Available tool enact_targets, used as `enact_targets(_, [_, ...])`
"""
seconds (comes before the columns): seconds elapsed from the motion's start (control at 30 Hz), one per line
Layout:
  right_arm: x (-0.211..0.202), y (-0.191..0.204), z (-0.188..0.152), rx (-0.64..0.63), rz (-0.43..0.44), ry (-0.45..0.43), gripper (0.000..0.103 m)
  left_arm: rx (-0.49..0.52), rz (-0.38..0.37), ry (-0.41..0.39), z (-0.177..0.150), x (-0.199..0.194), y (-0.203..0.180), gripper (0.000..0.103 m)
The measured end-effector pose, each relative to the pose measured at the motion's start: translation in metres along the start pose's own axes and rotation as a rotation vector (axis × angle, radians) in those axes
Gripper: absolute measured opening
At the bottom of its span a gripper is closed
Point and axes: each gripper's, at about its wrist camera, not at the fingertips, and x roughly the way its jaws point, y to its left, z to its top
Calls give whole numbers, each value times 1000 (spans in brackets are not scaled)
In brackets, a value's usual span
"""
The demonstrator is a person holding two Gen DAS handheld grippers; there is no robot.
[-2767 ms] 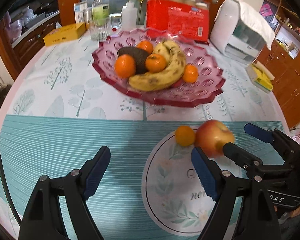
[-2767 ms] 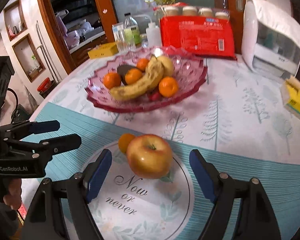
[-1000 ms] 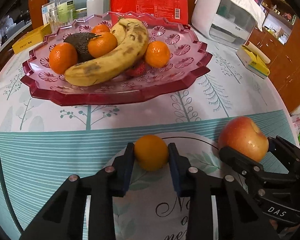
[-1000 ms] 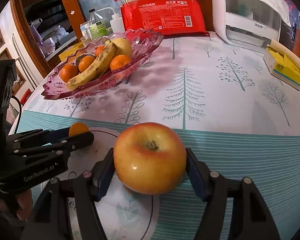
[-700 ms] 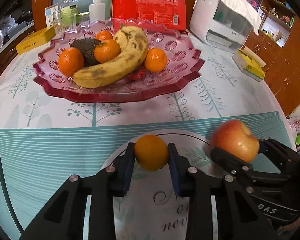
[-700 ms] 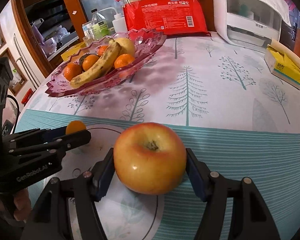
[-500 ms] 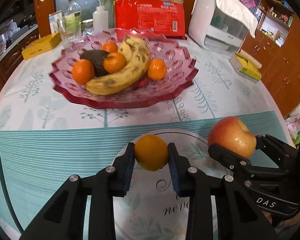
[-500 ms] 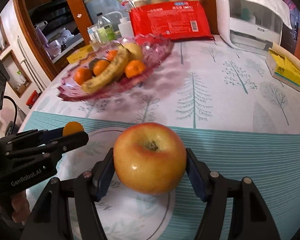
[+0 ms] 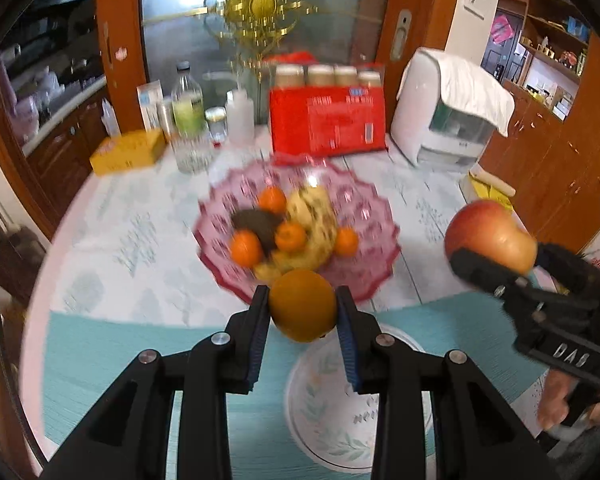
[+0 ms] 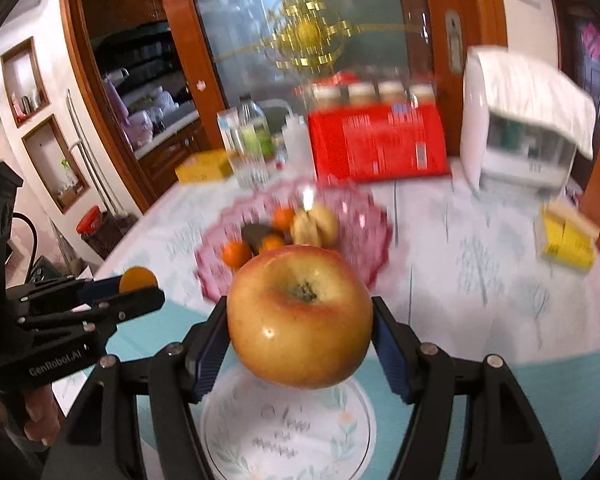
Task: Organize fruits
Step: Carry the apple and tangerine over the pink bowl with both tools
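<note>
My left gripper (image 9: 303, 314) is shut on a small orange (image 9: 302, 305) and holds it in the air above the teal placemat, in front of the pink glass fruit bowl (image 9: 364, 216). My right gripper (image 10: 300, 328) is shut on a red-yellow apple (image 10: 299, 316), also lifted, to the right of the left one. The apple also shows in the left wrist view (image 9: 490, 236), and the orange in the right wrist view (image 10: 138, 278). The bowl (image 10: 364, 216) holds a banana (image 9: 316, 224), several oranges and a dark avocado (image 9: 258, 224).
A round floral print (image 9: 332, 408) marks the teal placemat below both grippers. Behind the bowl stand a red package (image 9: 327, 126), bottles and a glass (image 9: 188, 120), a yellow box (image 9: 128, 151) and a white appliance (image 9: 448, 120). A yellow pack (image 10: 566, 246) lies at the right.
Both grippers have risen well above the table with the orange and the apple held in them; the bowl now appears farther away and lower in both views.
</note>
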Motion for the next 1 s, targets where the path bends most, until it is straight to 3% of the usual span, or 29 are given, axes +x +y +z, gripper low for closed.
enact_targets(0.27, [-24,16,82,-73,-36,-124,67,52,44,-80,71,-31,15,31])
enact_targets(0.47, [5,12,109,-57,-63,-115,67,71,63,-104,103,-12,25,31])
enact_targets(0.7, [78,-12,102,12,-100,-11,67,56,29,13,102,62,35,31])
enact_targets(1.0, [168,-46,65,95,-150,147,67,36,-36,142,68,147,39,31])
